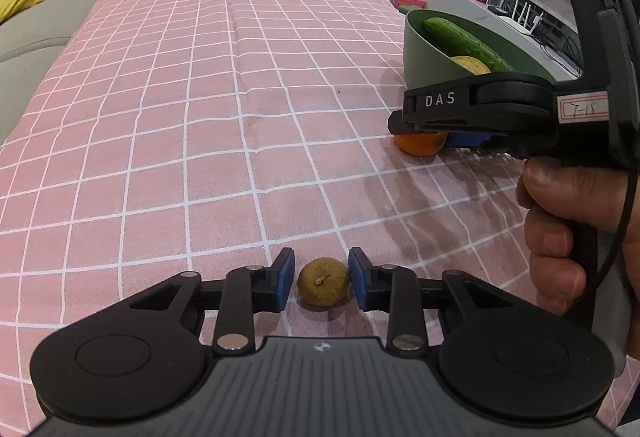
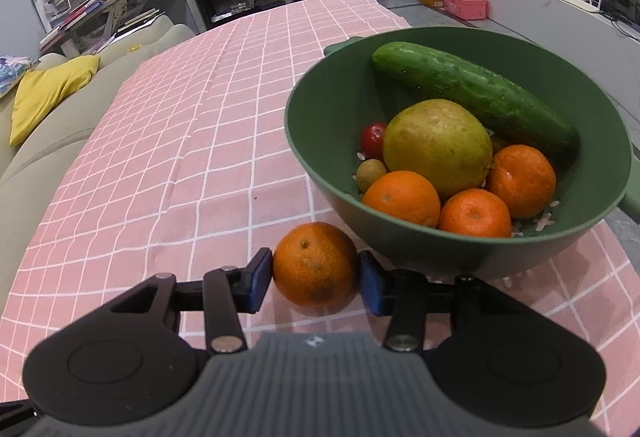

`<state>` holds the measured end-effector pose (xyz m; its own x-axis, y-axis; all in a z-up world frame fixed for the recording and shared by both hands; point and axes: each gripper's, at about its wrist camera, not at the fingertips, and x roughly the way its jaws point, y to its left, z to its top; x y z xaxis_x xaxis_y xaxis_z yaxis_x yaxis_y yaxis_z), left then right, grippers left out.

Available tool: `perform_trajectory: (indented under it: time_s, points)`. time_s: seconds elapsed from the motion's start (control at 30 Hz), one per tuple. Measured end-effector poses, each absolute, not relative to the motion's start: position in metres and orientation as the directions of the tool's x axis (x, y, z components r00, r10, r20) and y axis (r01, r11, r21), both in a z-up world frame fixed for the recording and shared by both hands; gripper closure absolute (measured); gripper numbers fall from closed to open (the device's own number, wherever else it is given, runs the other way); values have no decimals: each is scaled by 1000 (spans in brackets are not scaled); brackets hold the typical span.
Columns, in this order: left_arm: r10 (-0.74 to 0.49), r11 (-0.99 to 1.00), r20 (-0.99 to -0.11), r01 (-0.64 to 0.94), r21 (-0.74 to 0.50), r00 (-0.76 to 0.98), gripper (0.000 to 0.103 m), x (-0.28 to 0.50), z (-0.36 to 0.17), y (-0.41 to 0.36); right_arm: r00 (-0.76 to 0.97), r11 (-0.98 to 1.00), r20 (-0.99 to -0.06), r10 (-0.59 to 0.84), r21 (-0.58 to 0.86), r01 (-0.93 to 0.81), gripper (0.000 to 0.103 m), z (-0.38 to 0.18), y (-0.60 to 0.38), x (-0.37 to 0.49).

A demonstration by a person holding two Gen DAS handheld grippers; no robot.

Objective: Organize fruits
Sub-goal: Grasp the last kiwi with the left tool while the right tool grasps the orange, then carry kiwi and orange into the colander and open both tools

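The left gripper [image 1: 322, 283] stood barely parted around a small, light, brittle-shelled brown longan [image 1: 323, 281]; the right gripper [image 2: 316, 277] pinched a soft-skinned round orange tangerine [image 2: 315, 264] across its middle.

"DAS" on right tongs [image 1: 420, 133], handwritten label unclear

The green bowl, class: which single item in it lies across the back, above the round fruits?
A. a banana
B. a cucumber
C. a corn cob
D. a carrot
B: in the right wrist view a long dark green cucumber lies slanted across the far side of the green bowl, behind the large yellow-green fruit and the oranges.
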<state>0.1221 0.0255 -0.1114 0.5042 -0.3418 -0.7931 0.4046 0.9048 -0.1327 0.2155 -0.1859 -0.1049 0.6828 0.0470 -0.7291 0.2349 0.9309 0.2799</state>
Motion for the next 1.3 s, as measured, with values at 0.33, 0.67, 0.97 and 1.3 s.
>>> perform_trajectory:
  time_s: [0.33,0.67,0.97,1.3]
  points:
    - [-328,906,-793,408,-110,514,73,119,-110,23,663,935,-744,80,286,209,60,-103,-187,212]
    - [-301,910,-786,409,-67,541,73,109,-81,22,647,935,-749,142,317,162,60,-77,-194,186]
    - [-325,886,-734,463,-17,596,73,106,-23,-15,735,948,-662,148,308,86,60,-12,-234,148]
    - [-379,842,-699,540,12,607,73,146,1,-89,753,950,-655,60,270,159,60,8,-289,138]
